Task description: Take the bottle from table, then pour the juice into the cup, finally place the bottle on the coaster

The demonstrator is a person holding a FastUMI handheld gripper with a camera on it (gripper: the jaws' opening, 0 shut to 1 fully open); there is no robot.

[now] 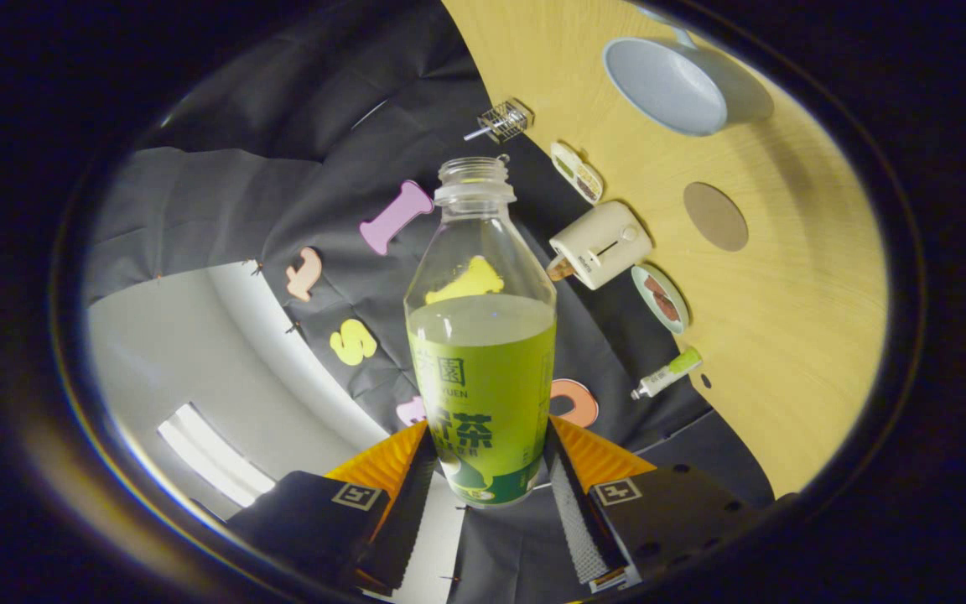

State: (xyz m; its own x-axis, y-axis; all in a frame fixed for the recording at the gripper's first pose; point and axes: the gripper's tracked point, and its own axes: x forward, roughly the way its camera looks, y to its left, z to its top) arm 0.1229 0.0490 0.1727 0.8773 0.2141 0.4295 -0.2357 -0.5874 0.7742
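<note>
A clear bottle (481, 335) with a green label and no cap stands out ahead between my fingers, about half full of pale green juice. My gripper (487, 470) is shut on the bottle, both fingers pressing its lower labelled part. The whole view is rolled, so the wooden table (802, 302) runs up one side. The light blue cup (676, 84) sits on the table far beyond the bottle's mouth, its opening facing me. A round brown coaster (715, 216) lies flat on the table between the cup and the bottle.
Along the table's back edge sit a small wire basket (503, 121), a little tray (577, 172), a cream toaster (600, 243), a small plate with food (661, 298) and a white tube with a green cap (667, 372). Black cloth hangs behind them.
</note>
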